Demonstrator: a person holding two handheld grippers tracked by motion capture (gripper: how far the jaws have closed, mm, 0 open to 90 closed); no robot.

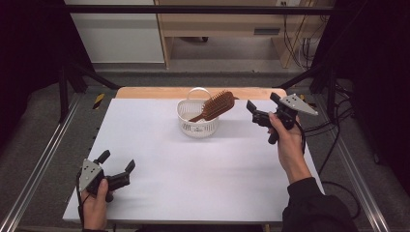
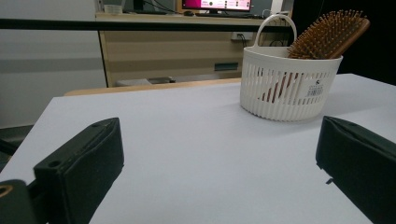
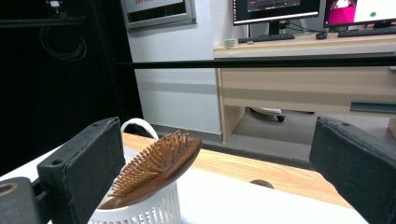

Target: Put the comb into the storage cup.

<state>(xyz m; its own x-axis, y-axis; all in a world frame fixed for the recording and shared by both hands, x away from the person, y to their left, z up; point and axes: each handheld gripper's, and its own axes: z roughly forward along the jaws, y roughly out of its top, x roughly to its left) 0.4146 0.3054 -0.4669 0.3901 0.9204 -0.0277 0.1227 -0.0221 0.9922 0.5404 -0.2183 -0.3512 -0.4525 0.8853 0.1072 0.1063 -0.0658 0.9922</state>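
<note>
Both tongs, left (image 1: pixel 117 162) and right (image 1: pixel 263 103), gape wide and empty; hairbrush (image 1: pixel 216 106) rests in basket (image 1: pixel 197 126).

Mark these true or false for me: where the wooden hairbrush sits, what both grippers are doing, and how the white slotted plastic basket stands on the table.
1. The brown wooden hairbrush lies flat on the table. False: it leans in the white slotted plastic basket, head over the rim.
2. The right gripper holds nothing, jaws apart. True.
3. The left gripper is shut. False: its jaws stand open.
4. The basket stands upright on the white table. True.
</note>
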